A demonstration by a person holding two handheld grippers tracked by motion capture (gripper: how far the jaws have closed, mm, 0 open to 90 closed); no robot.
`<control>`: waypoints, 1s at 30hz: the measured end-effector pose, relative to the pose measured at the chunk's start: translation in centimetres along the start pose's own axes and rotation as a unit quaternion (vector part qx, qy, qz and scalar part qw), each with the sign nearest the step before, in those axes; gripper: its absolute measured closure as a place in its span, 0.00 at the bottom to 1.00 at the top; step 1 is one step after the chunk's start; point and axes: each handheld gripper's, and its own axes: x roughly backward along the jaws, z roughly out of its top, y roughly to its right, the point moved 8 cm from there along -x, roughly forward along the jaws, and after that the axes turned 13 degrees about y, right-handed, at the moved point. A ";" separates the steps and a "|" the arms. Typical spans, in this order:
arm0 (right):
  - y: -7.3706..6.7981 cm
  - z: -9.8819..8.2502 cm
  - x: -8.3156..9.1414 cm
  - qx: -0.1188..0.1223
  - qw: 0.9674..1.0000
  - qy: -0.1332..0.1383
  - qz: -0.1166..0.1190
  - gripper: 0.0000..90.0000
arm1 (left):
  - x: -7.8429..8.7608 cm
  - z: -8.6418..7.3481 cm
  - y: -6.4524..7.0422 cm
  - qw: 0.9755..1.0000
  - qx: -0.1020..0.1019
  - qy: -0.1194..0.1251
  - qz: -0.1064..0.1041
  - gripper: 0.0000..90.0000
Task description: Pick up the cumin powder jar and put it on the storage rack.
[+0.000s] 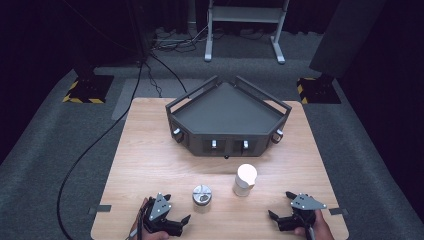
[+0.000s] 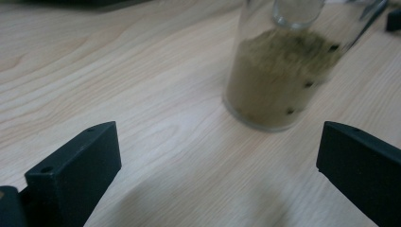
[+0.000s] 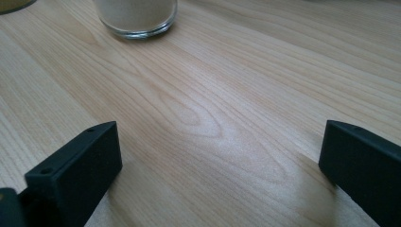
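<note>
left gripper (image 1: 181,216) jaws spread wide, holding nothing; the upright glass spice jar (image 1: 202,197) with greenish-brown contents stands just ahead and right of it, nearer this hand. right gripper (image 1: 280,205) likewise spread, white-capped jar (image 1: 245,180) ahead and left.

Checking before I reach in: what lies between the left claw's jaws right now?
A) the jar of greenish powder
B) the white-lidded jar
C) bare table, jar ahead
C: the left claw is open over bare table, with the jar of greenish powder ahead of it, untouched.
</note>
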 end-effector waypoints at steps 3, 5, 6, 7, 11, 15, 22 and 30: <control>0.0 0.0 0.0 0.000 1.000 0.000 0.000 0.00 | 0.0 0.5 0.4 1.000 -0.001 0.005 -0.002 0.01; 0.0 0.0 0.0 0.000 1.000 0.000 -0.001 0.00 | -0.1 0.7 0.7 1.000 0.007 0.013 -0.005 0.01; 0.0 0.0 0.0 0.000 1.000 0.000 -0.001 0.00 | -0.1 0.8 0.8 1.000 0.010 0.015 -0.007 0.01; 0.0 0.0 0.0 0.000 1.000 0.000 -0.001 0.00 | -0.1 1.0 1.0 1.000 0.011 0.017 -0.008 0.01; -0.1 0.0 0.0 -0.001 1.000 0.000 -0.002 0.00 | -0.3 1.7 1.6 1.000 0.013 0.026 -0.008 0.01; -0.1 0.0 0.0 -0.001 1.000 0.000 -0.002 0.00 | -0.7 2.4 2.1 1.000 0.004 0.028 -0.011 0.01; -0.1 0.0 0.0 -0.001 1.000 0.000 -0.002 0.00 | -1.4 3.2 2.4 0.999 -0.001 0.035 -0.018 0.01; -0.1 0.0 0.1 -0.001 1.000 0.000 -0.003 0.00 | -2.3 4.0 2.7 0.999 -0.007 0.040 -0.027 0.01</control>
